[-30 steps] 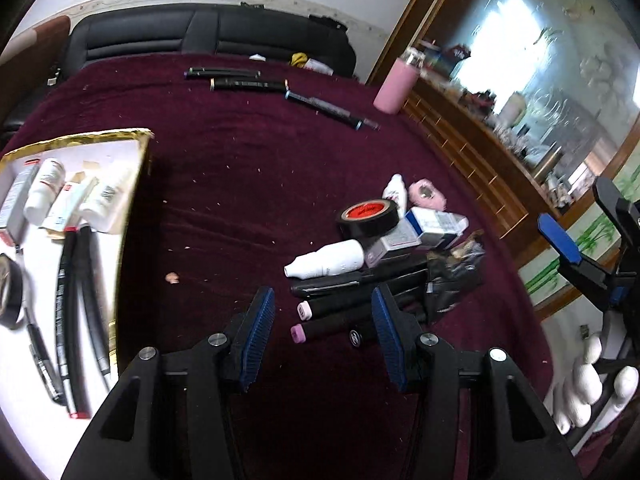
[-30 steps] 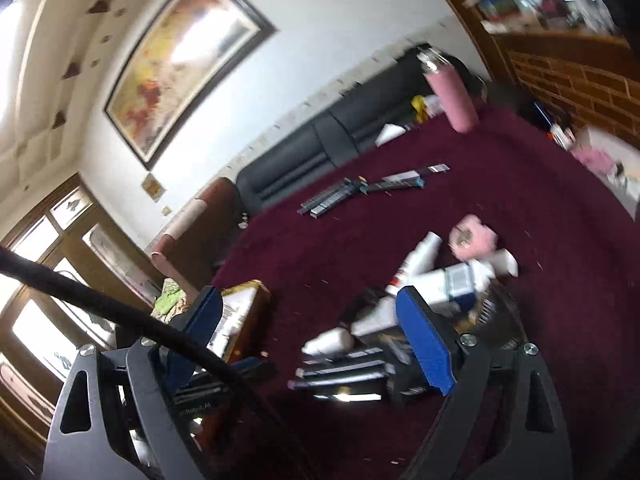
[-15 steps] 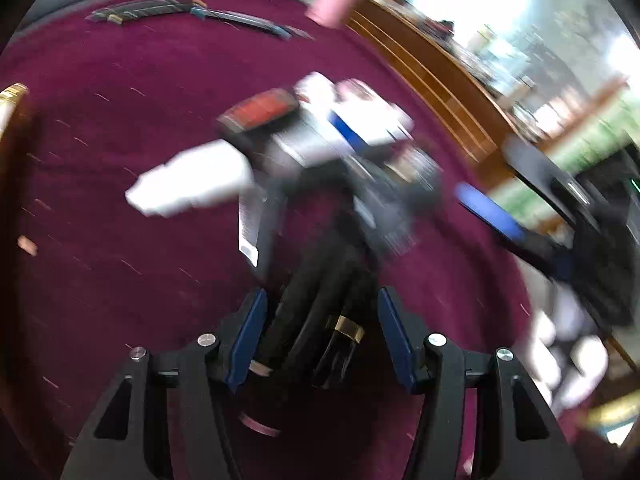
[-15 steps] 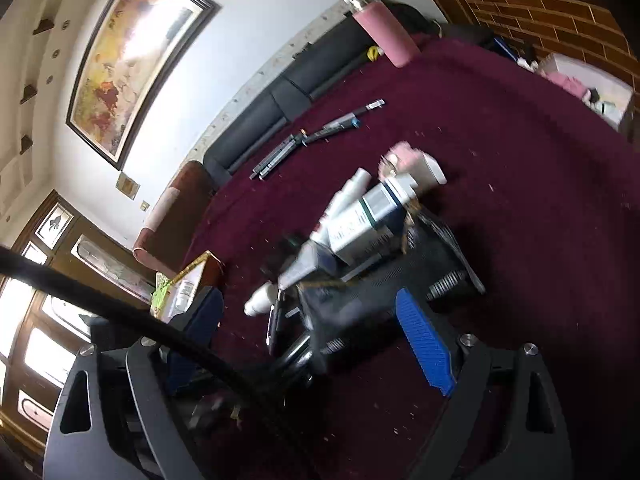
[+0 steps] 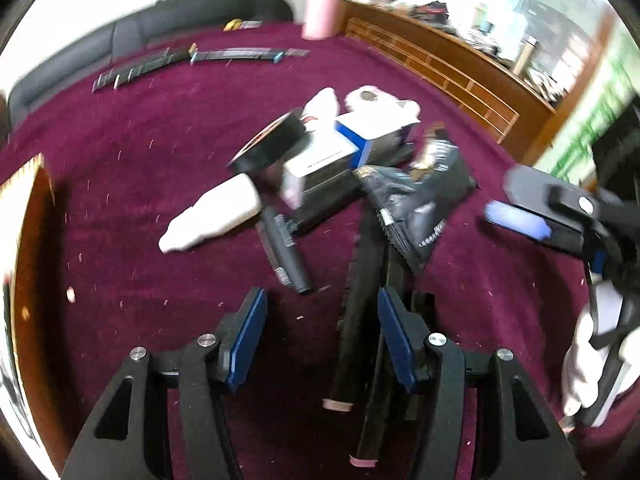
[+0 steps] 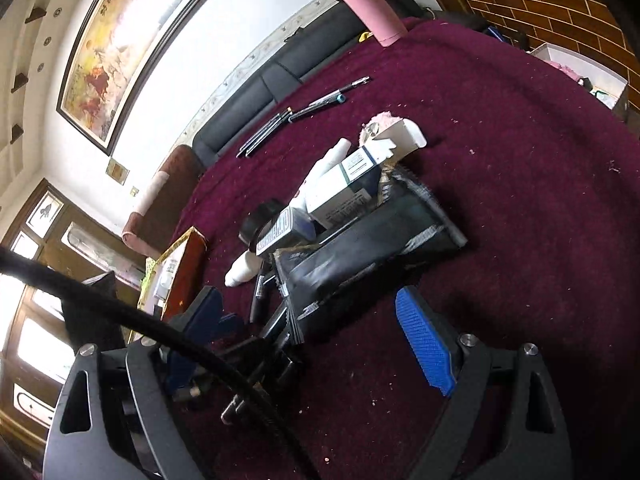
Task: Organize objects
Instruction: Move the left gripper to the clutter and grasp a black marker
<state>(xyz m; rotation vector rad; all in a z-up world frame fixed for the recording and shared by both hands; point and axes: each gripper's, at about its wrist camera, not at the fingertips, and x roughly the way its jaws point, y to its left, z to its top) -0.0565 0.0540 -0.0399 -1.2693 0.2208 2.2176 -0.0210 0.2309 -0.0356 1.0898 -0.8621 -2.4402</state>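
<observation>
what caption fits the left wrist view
Left tongs open over black markers beside a cluttered pile on maroon cloth.

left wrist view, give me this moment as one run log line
left gripper: open, black marker between fingers, not pressed | right gripper: open, over black pouch | pile on maroon cloth

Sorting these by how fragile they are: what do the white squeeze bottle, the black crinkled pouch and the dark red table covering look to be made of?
The white squeeze bottle looks like matte opaque plastic, smooth with a moulded nozzle. The black crinkled pouch seems glossy plastic or foil film: it creases, reflects light and has a serrated sealed edge. The dark red table covering appears a napped fabric, velvet-like, holding lint specks.
</observation>
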